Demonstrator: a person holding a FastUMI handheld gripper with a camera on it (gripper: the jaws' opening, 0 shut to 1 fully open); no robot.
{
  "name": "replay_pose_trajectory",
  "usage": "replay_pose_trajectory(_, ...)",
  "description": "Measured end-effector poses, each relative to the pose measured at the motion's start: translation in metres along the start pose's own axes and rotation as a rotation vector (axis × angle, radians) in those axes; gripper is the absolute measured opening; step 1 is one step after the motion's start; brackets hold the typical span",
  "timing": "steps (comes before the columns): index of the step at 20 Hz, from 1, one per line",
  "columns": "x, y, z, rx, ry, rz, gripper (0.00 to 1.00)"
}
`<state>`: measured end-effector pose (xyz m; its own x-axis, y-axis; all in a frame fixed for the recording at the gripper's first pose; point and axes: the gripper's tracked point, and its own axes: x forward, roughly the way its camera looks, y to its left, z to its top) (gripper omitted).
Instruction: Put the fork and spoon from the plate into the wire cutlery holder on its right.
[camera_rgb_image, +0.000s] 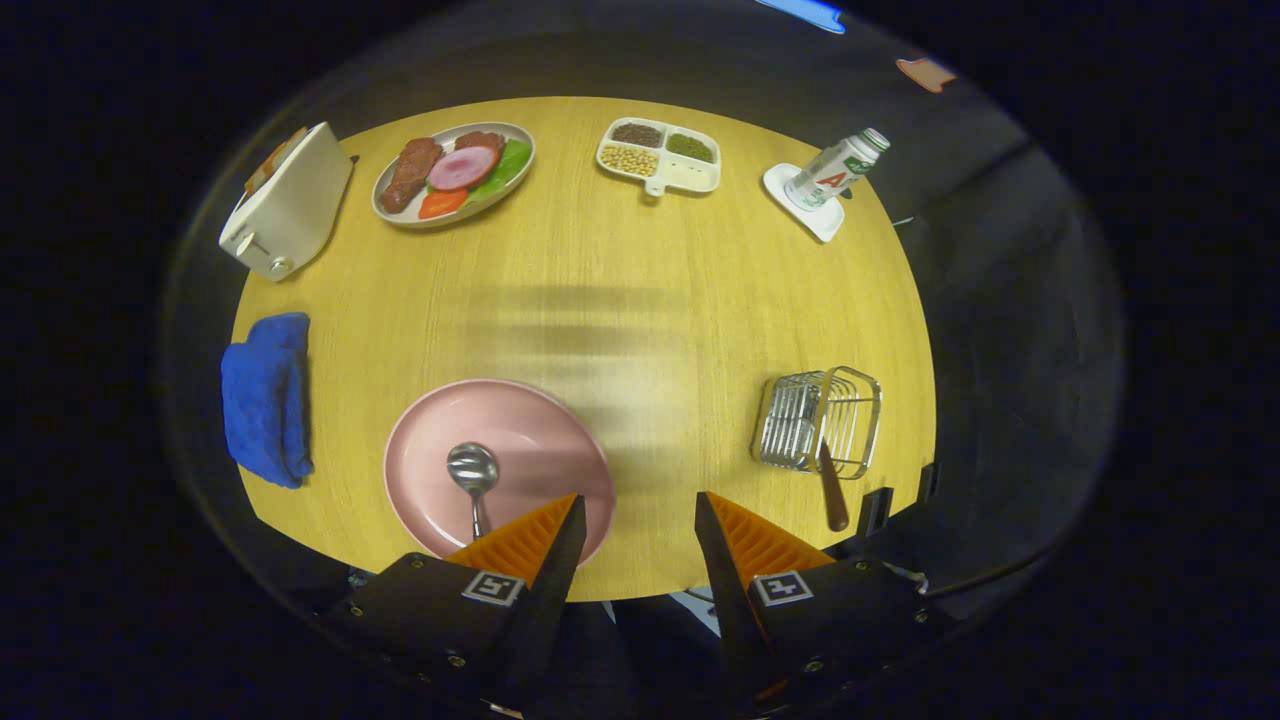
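Note:
A pink plate (540, 420) lies on the wooden table just ahead of my left finger. On it rests a metal spoon (473, 472), bowl away from me, its handle running back under the left fingertip. To the right stands the wire cutlery holder (818, 420), with a brown wooden handle (832, 495) sticking out of it toward me; the head of that utensil is hidden inside the wires. My gripper (638, 497) hovers above the table's near edge, between plate and holder, open with nothing between its orange fingers (525, 540).
A blue cloth (267, 398) lies left of the plate. Along the far side stand a white toaster (288, 200), a plate of food (455, 172), a divided dish of beans (660, 155) and a bottle (835, 170) on a white coaster.

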<state>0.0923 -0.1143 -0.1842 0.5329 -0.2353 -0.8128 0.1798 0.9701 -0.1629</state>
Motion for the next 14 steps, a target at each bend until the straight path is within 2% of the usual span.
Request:
replay_pose_trajectory(7,0.018,0.063,-0.026,-0.112,0.034,0.048,0.69)
replay_pose_trajectory(14,0.038,0.093,-0.044,-0.163,0.057,0.070,0.69)
